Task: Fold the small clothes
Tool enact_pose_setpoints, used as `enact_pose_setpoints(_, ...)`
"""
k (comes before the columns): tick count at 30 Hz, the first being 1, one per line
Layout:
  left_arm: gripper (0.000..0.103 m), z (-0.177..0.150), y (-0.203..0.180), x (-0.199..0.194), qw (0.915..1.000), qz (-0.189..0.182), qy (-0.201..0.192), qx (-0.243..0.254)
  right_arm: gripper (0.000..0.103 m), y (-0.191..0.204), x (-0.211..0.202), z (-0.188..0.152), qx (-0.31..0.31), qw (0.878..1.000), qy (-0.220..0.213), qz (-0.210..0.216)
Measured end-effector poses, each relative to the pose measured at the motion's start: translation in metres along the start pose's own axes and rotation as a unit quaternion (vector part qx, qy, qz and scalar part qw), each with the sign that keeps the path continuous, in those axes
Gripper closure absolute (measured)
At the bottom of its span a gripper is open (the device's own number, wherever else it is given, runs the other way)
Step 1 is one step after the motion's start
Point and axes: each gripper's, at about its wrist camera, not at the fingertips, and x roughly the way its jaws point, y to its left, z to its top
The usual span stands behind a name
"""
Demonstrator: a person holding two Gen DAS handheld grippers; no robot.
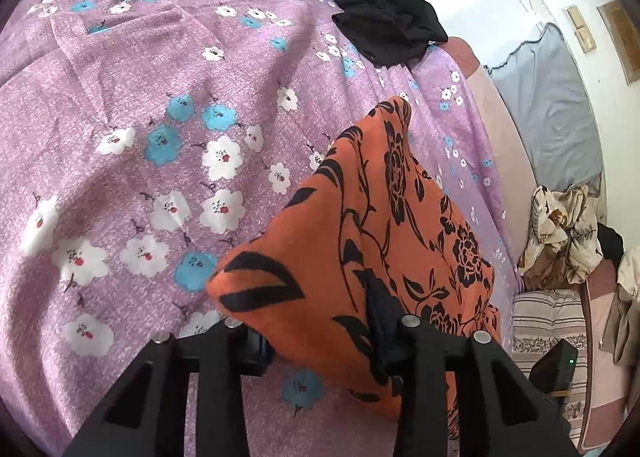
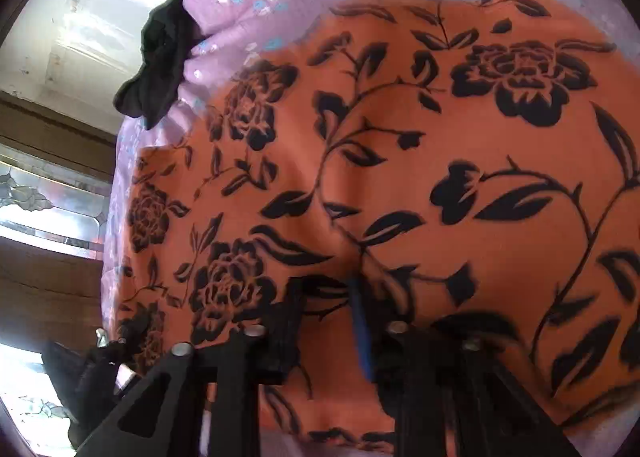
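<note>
Now | orange floral cloth [image 1: 372, 241] | pinched within both jaws

Left gripper [image 1: 320, 341] pinching orange floral cloth [image 1: 384, 225] above bedsheet [image 1: 120, 97].

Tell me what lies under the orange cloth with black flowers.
Under the orange cloth with black flowers lies the purple bedsheet with white and blue flowers, visible all round it. Whatever sits directly beneath the cloth is covered and cannot be seen.

floral bedsheet [image 1: 132, 69] | grey pillow [image 1: 548, 105] | possibly clothes heap [image 1: 560, 233]
</note>
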Motion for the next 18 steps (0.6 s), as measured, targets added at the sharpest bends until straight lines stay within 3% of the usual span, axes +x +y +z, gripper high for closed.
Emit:
enact_pose_setpoints(5, 0.062, 0.0, -0.009, 0.006, 0.9997, 0.006, 0.001, 0.022, 0.085, -0.024, -0.007, 0.005, 0.051, 0.995, 0.027, 0.075)
enact_pose_setpoints(6, 0.062, 0.0, -0.01, 0.006, 0.9996, 0.008, 0.0, 0.027, 0.082, -0.029, -0.011, 0.007, 0.062, 0.994, 0.03, 0.089)
enact_pose_setpoints(8, 0.062, -0.001, -0.013, 0.006, 0.9992, 0.016, -0.001, 0.036, 0.08, -0.036, -0.027, 0.008, 0.073, 0.991, 0.013, 0.112)
enact_pose_setpoints(9, 0.071, -0.001, -0.015, 0.005, 0.9989, 0.021, -0.002, 0.042, 0.081, -0.04, -0.037, 0.01, 0.074, 0.99, -0.001, 0.117)
enact_pose_setpoints(12, 0.081, -0.004, -0.032, -0.003, 0.9951, 0.041, -0.017, 0.089, 0.08, -0.055, -0.062, 0.018, 0.086, 0.985, -0.035, 0.147)
enact_pose_setpoints(14, 0.083, -0.012, -0.061, -0.012, 0.9846, 0.062, -0.042, 0.158, 0.073, -0.066, -0.073, 0.021, 0.096, 0.981, -0.048, 0.16)
enact_pose_setpoints(15, 0.083, -0.016, -0.073, -0.016, 0.9798, 0.062, -0.052, 0.183, 0.063, -0.071, -0.077, 0.022, 0.101, 0.98, -0.051, 0.163)
enact_pose_setpoints(16, 0.083, -0.021, -0.088, -0.02, 0.974, 0.057, -0.062, 0.21, 0.041, -0.077, -0.08, 0.023, 0.108, 0.978, -0.051, 0.169)
enact_pose_setpoints(18, 0.084, -0.033, -0.118, -0.028, 0.9613, 0.049, -0.074, 0.261, 0.033, -0.088, -0.089, 0.024, 0.115, 0.974, -0.059, 0.184)
